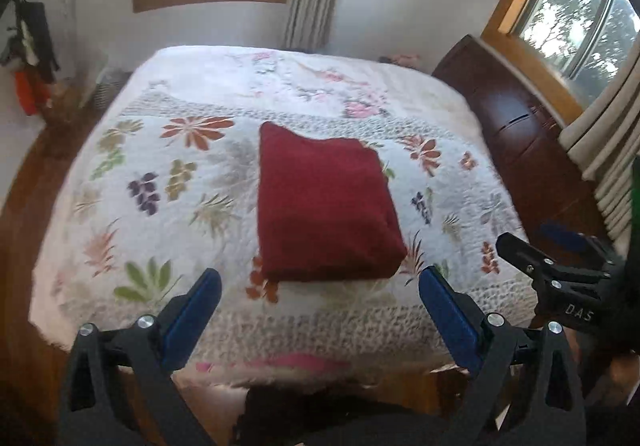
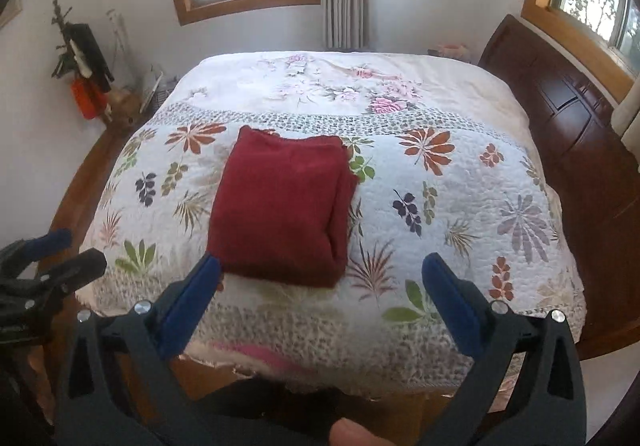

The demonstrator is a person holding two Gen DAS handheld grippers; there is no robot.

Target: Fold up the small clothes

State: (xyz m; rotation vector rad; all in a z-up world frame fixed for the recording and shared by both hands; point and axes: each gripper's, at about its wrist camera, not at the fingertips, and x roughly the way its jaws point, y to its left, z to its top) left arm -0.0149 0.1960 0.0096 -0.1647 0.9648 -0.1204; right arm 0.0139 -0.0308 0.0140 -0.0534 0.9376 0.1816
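A dark red garment (image 1: 322, 206) lies folded into a thick rectangle on the flowered quilt (image 1: 160, 182) of the bed. In the right wrist view the red garment (image 2: 282, 208) sits left of centre. My left gripper (image 1: 320, 280) hangs open above the near edge of the bed, just short of the garment, with nothing between its blue pads (image 1: 192, 316). My right gripper (image 2: 322, 266) is open too, its left pad (image 2: 192, 302) close to the garment's near left corner. Each gripper shows at the edge of the other's view: the right gripper (image 1: 560, 262), the left gripper (image 2: 44, 258).
The quilt (image 2: 460, 182) covers the whole bed. A dark wooden headboard (image 1: 512, 126) runs along the right side under a window. Wooden floor and small items against the wall (image 2: 86, 86) lie to the left. Part of a finger (image 2: 352, 432) shows at the bottom.
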